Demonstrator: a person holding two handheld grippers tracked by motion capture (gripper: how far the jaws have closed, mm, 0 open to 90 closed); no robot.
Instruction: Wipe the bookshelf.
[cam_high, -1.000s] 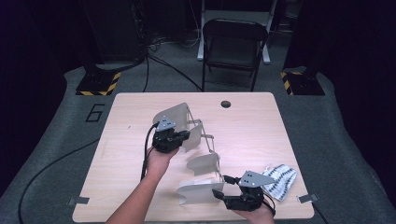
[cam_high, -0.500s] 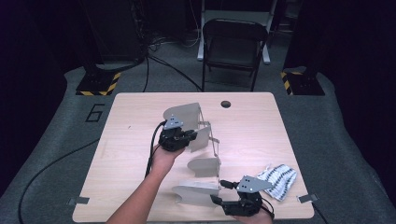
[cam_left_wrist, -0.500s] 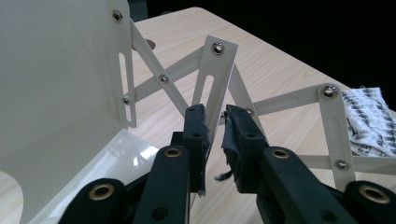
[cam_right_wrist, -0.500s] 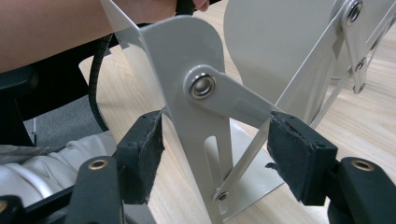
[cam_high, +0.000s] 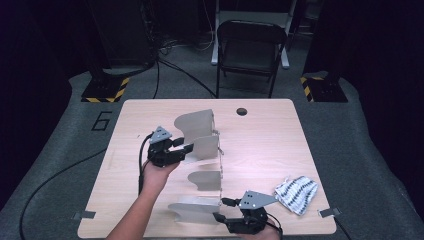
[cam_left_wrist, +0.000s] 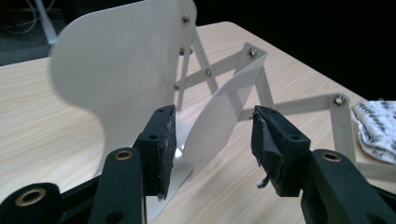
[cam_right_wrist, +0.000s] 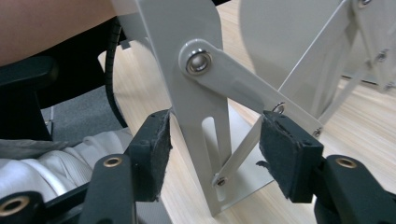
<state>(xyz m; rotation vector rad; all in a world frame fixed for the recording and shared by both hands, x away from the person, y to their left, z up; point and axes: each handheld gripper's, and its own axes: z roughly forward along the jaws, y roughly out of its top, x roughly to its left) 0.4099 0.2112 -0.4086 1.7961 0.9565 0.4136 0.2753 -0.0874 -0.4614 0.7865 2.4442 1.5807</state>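
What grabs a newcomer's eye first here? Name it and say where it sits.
The white metal expanding rack, its curved panels joined by scissor links, runs down the middle of the wooden table. The left gripper sits at the second panel from the far end with open fingers just released, the right gripper at the near end. A striped cloth lies crumpled at the near right.

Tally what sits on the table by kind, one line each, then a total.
White metal expanding rack with scissor links: 1
Upright plates on that rack: 4
Striped cloth: 1
Hand-held tools: 2, left tool and right tool
Total: 4 separate things, counting the rack with its plates as one
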